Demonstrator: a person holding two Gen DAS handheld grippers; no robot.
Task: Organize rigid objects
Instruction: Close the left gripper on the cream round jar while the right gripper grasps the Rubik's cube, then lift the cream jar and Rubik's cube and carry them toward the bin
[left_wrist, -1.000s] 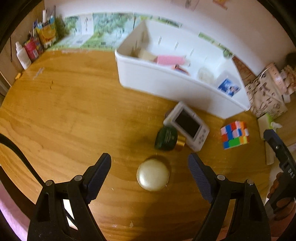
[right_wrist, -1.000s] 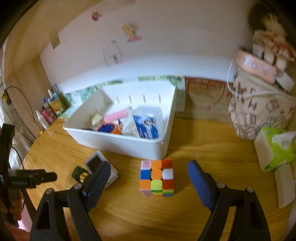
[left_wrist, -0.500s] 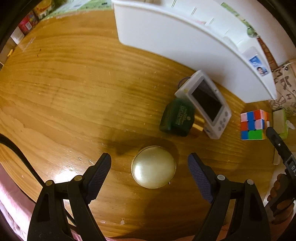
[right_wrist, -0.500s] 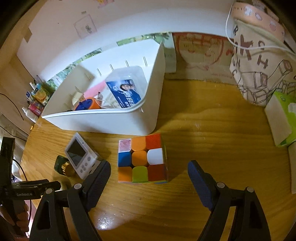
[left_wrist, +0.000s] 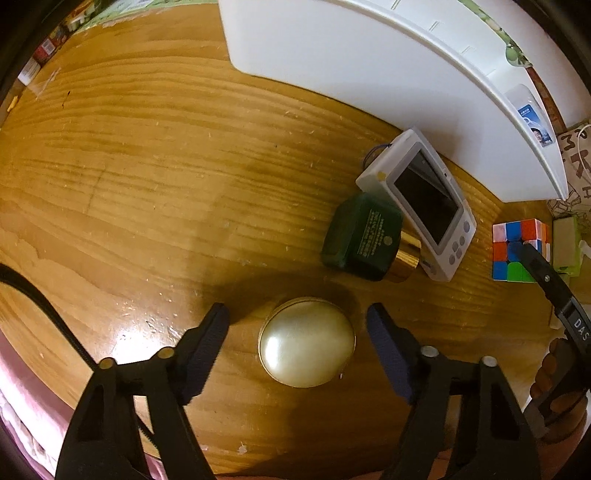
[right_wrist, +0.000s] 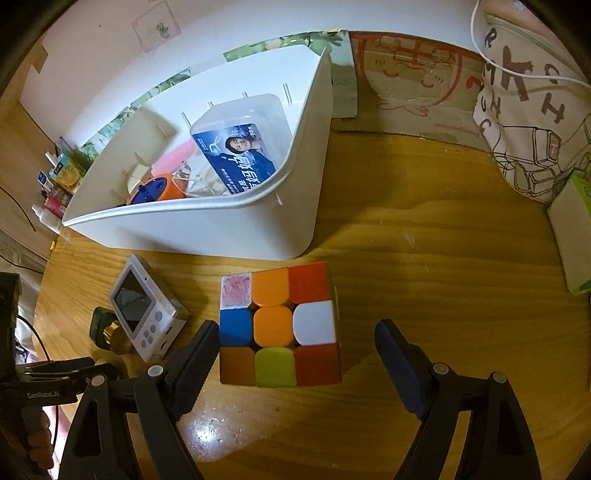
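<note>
On the wooden tabletop (left_wrist: 129, 166), in front of the white bin (right_wrist: 229, 229): four loose rigid items, apparently awaiting sorting into it.

- Round pearl-lidded tin (left_wrist: 306, 341): flat on the table, centred between the fingers of the left gripper (left_wrist: 297, 350), which stand apart on either side without touching it; likely lined up for a grasp.
- Puzzle cube (right_wrist: 279, 325): just in front of the bin's corner, between the spread fingers of the right gripper (right_wrist: 295, 362); the left finger is close to, perhaps touching, its side, the right one apart.
- Handheld screen device (left_wrist: 424, 203): lying face up near the bin wall, touching the green jar.
- Green jar with gold cap (left_wrist: 369, 240): on its side.

Bin already holds a clear box with blue card (right_wrist: 240, 147), a pink item and an orange-and-blue item.
</note>
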